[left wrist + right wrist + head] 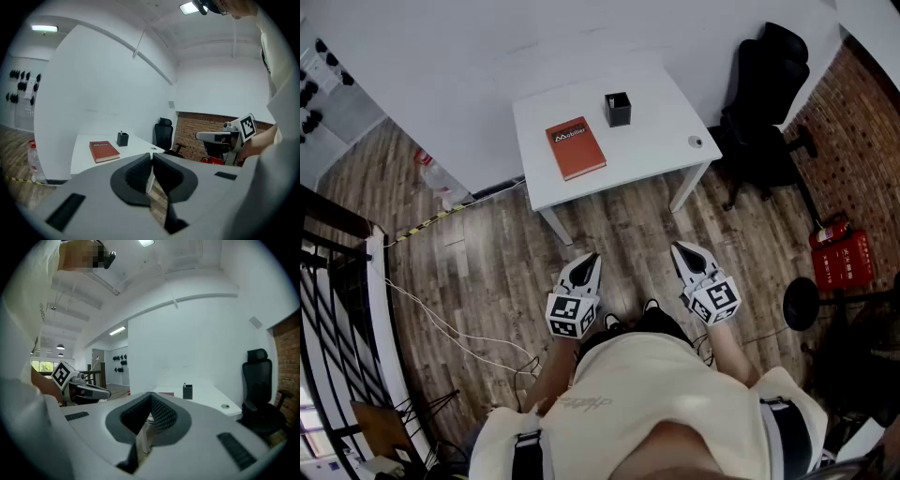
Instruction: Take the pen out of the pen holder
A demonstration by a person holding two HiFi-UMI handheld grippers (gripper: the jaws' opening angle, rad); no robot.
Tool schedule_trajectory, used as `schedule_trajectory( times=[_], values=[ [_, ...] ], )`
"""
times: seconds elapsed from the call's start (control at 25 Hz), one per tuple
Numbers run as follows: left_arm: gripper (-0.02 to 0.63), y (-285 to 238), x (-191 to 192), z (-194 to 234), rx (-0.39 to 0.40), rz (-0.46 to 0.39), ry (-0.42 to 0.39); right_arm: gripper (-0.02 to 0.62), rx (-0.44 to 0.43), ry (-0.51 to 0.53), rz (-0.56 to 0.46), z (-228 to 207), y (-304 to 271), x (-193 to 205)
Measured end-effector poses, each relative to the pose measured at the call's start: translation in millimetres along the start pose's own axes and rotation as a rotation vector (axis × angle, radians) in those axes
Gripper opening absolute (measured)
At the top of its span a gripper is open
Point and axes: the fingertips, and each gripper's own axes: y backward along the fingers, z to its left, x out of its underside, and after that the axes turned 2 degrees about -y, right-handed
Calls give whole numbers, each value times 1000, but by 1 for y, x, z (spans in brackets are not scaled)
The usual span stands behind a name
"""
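Note:
A black square pen holder (618,109) stands at the far side of the white table (656,122), and the pen tip (184,385) pokes out of its top. The holder (123,139) also shows small in the left gripper view. Both grippers hang well short of the table, over the wooden floor, pointing toward it. My left gripper (591,259) is shut with nothing between its fingers. My right gripper (679,248) is also shut and empty. In their own views, the left gripper (151,157) and right gripper (151,395) each show pads meeting at the tip.
A red book (576,147) lies on the table left of the holder, and a small round object (696,142) sits near its right edge. A black office chair (764,94) stands to the right. A red box (844,258), water bottle (431,173) and railing (328,281) flank the floor.

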Motion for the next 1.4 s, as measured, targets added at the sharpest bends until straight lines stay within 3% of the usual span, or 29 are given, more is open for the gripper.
schedule_trajectory(
  times=[0.24,0.64,1.0,1.2,1.4],
  values=[
    [32,-3,-1,5,4,19,-12,8,16,-27,-13,-1,0,-3],
    [32,-28,11,26,1,58,5,8,13,22,51,-9,-1,8],
    [32,-86,-1,35,-11,111,-24,8,-10,-59,26,-58,-35,16],
    [32,-124,-30,51,-42,94,-64,8,-43,-41,-34,-94,-72,-9],
    [32,-165,-53,56,-58,83,-104,8,-60,14,-14,-136,-101,-17]
  ],
)
